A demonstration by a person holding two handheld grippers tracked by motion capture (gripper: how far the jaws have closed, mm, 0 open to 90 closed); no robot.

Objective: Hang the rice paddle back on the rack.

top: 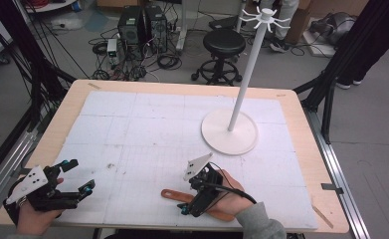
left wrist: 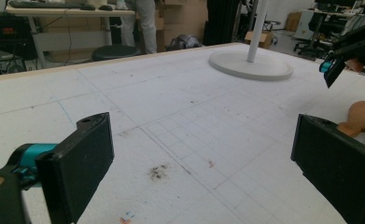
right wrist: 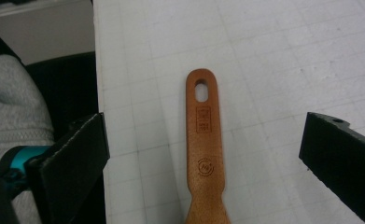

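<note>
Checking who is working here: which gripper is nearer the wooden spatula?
Right. The right gripper hangs directly over the wooden spatula, jaws open on either side of its handle without touching. The left gripper sits open, well off to the spatula's left, near the table's corner.

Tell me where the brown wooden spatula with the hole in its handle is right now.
The brown wooden spatula lies flat on the white gridded mat near the table's front edge, right of centre in the high view, under the open right gripper, whose jaws straddle its handle without touching.
</note>
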